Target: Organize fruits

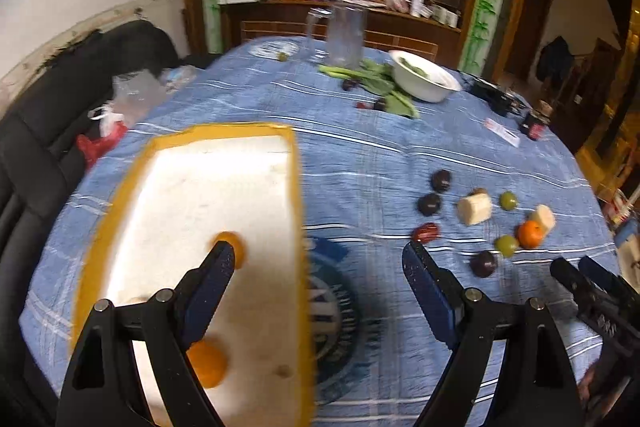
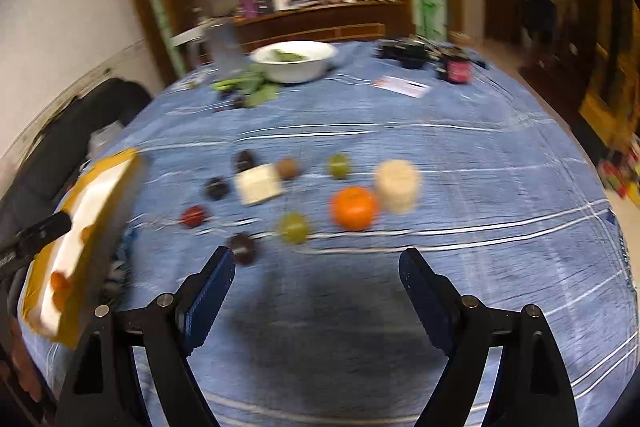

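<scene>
A yellow-rimmed white tray (image 1: 298, 195) lies at the table's left and holds two oranges (image 1: 208, 363); the tray also shows in the right wrist view (image 2: 100, 223). Loose fruit lies on the blue cloth to its right: an orange (image 2: 354, 207), green fruits (image 2: 293, 227), dark plums (image 2: 242, 247), a red fruit (image 2: 194, 216) and two pale cut pieces (image 2: 398, 185). My left gripper (image 1: 318, 259) is open and empty over the tray's right edge. My right gripper (image 2: 316, 267) is open and empty, just short of the fruit.
A white bowl (image 2: 294, 61) with greens, leafy greens (image 1: 380, 83) and a clear jar (image 1: 346, 35) stand at the far side. A card (image 2: 404, 86) and a dark jar (image 2: 458, 69) lie at the far right. A black chair (image 1: 48, 115) stands at the left.
</scene>
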`<state>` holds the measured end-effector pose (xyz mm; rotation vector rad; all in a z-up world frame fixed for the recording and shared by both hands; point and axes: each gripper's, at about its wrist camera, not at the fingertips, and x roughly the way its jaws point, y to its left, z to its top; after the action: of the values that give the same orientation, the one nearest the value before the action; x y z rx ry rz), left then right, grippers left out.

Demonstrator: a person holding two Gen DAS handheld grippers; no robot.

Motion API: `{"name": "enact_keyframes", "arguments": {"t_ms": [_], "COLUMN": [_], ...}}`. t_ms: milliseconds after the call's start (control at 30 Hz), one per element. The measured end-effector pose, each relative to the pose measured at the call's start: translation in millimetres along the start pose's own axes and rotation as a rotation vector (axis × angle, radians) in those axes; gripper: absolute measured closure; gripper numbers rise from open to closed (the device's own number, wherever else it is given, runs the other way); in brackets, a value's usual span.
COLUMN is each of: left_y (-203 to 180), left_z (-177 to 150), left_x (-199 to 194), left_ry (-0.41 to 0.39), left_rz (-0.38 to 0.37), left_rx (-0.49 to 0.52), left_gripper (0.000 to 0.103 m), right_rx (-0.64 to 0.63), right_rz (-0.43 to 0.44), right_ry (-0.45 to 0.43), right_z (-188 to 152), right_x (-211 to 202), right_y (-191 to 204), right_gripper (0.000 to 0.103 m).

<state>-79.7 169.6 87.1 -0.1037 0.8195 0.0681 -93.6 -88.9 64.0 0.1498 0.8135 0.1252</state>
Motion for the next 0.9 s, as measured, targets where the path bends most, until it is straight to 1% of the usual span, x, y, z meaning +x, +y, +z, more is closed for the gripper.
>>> {"name": "enact_keyframes", "arguments": {"t_ms": [133, 267, 333, 400, 467, 533, 600, 667, 733, 800, 833, 900], "left_y": [-31, -57, -71, -81, -92, -99, -111, -121, -131, -138, -141, -144], "left_z": [3, 7, 11, 13, 17, 20, 23, 24, 24, 24, 24, 22], "left_x": [13, 26, 35, 43, 57, 68, 81, 90, 99, 109, 114, 124], "left_ry": [0.040, 0.081, 0.085, 0.086, 0.115, 0.136, 0.154, 0.156, 0.155, 0.168, 0.177, 0.191], "left_rz": [-0.086, -0.171, -0.198, -0.206, -0.235, -0.267, -0.276, -0.283, -0.272, -0.267, -0.263, -0.250], "left_rx": [0.051, 0.087, 0.105, 0.120, 0.114, 0.103, 0.112, 0.131, 0.153, 0.169, 0.176, 0.179], "left_gripper": [0.018, 0.018, 0.018, 0.018, 0.018, 0.022, 0.032, 0.035, 0.037, 0.042, 0.042, 0.043], "right_rx": [0.073, 0.123, 0.135, 0.137, 0.141, 0.145, 0.137, 0.119, 0.104, 0.098, 0.098, 0.099], "right_rz": [-0.008, -0.001, 0.008, -0.009, -0.015, -0.014, -0.020, -0.029, -0.025, -0.019, -0.013, 0.000], "right_ry": [0.031, 0.060, 0.063, 0.058, 0.055, 0.052, 0.048, 0.048, 0.056, 0.072, 0.079, 0.084], "right_z": [16, 26, 31, 36, 42, 49, 53, 56, 56, 53, 52, 51], "right_x": [14, 28, 35, 42, 49, 57, 64, 71, 79, 84, 86, 89], "right_y": [-37, -57, -62, -65, -67, -68, -68, -65, -62, -62, -63, -65], "right_gripper": [0.016, 0.016, 0.016, 0.016, 0.016, 0.016, 0.017, 0.019, 0.025, 0.030, 0.034, 0.038]}}
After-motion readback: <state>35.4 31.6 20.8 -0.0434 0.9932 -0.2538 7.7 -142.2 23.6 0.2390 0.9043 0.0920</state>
